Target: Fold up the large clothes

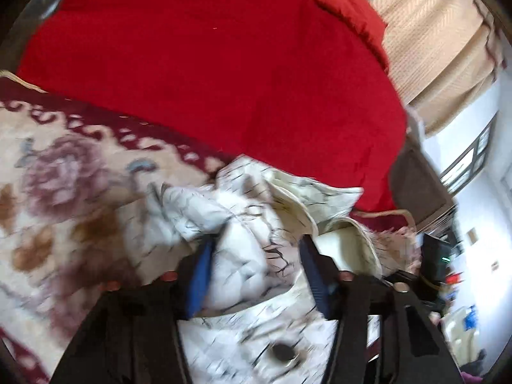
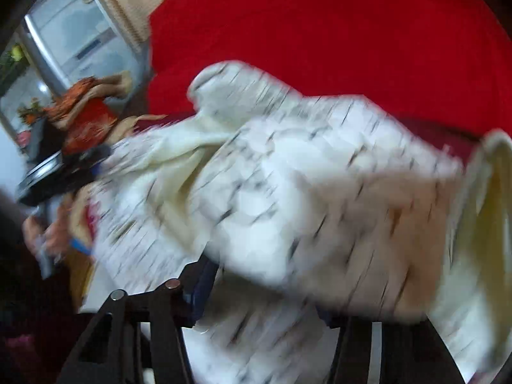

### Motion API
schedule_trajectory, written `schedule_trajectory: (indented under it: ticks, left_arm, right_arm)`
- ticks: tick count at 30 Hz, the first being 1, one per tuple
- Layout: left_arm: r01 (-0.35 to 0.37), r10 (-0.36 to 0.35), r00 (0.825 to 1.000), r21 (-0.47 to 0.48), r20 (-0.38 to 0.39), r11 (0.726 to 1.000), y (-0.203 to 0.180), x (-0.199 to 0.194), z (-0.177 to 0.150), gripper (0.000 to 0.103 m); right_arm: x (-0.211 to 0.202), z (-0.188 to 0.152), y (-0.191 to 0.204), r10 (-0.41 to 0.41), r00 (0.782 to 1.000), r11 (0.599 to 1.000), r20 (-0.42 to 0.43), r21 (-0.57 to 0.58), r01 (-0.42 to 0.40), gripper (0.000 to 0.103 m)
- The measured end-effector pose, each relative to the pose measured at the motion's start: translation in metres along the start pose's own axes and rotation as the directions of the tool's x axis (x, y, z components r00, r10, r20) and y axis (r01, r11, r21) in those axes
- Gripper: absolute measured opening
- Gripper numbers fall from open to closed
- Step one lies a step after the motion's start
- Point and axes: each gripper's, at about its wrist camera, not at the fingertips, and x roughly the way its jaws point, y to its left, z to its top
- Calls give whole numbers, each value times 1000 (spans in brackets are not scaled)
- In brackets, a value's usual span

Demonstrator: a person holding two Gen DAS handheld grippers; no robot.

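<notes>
A white quilted jacket (image 1: pixel 288 192) with thin black streaks and a cream lining lies bunched on a floral blanket (image 1: pixel 64 176) at the edge of a red bed cover (image 1: pixel 208 64). My left gripper (image 1: pixel 256 243) points down into it. A puffy fold fills the gap between its blue pads (image 1: pixel 201 275), which press on both sides. In the blurred right wrist view the jacket (image 2: pixel 320 160) drapes over my right gripper (image 2: pixel 265 288). One blue pad (image 2: pixel 204 288) shows at the cloth's edge and the other finger is covered. A dark button (image 1: pixel 281 352) shows on the jacket between the left fingers' bases.
The red cover spans the whole far side, with a red pillow (image 1: pixel 345 3) at its back. Beige curtains (image 1: pixel 432 32) and a window (image 1: pixel 470 156) stand to the right. A hand (image 2: pixel 44 233), orange-red cloth (image 2: pixel 86 118) and a pale cabinet (image 2: pixel 80 32) appear at the left of the right wrist view.
</notes>
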Motion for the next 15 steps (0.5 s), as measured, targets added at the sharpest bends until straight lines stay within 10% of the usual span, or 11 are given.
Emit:
schedule_trajectory:
  ticks: [7, 15]
  left_arm:
    - [26, 37, 962, -228, 271, 973, 25, -7, 30, 47]
    - [-129, 167, 934, -138, 315, 982, -3, -27, 27, 59]
  right_arm:
    - [-22, 64, -71, -60, 954, 971, 293, 239, -12, 56]
    - [-80, 37, -89, -29, 910, 959, 413, 267, -90, 59]
